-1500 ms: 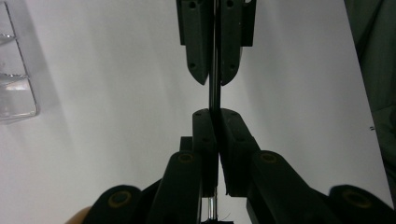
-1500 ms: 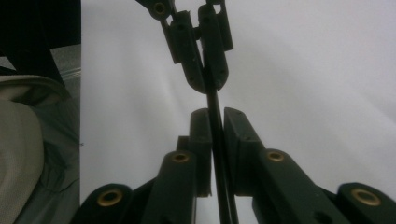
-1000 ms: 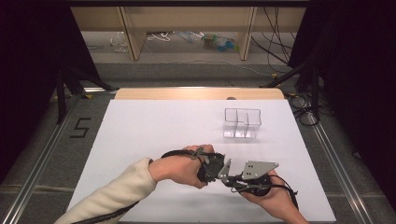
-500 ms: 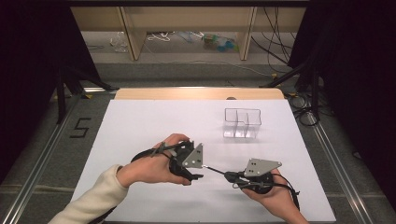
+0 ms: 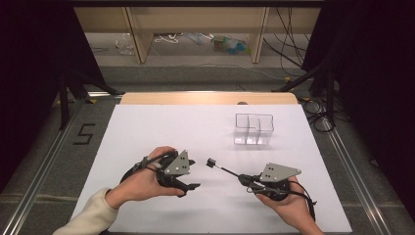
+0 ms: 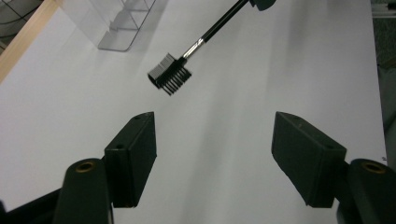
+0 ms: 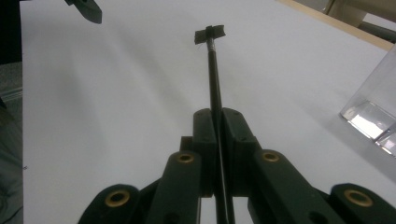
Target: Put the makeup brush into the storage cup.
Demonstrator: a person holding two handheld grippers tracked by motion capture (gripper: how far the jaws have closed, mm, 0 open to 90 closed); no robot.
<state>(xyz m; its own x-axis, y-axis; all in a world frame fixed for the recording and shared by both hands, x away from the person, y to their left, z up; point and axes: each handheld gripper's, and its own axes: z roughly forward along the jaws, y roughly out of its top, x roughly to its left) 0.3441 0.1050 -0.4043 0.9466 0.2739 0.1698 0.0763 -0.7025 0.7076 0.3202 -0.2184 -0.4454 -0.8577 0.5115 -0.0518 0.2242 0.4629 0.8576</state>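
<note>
Right gripper (image 5: pixel 249 182) clamping brush (image 5: pixel 222 169), head toward left gripper (image 5: pixel 192 174) (jaws just opened, empty)

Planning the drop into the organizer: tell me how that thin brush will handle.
The brush looks stiff: clamped in the right gripper, its thin stem juts out straight without sagging. Probably light. The smooth round stem could swivel between the fingers.

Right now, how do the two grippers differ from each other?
The left gripper has its jaws wide apart with nothing between them, having just been opening; the right gripper is shut on the handle of a small black comb brush. In the high view the left gripper sits a little farther up the white table than the right. Both are black, hand-held, and carry a grey plate.
</note>
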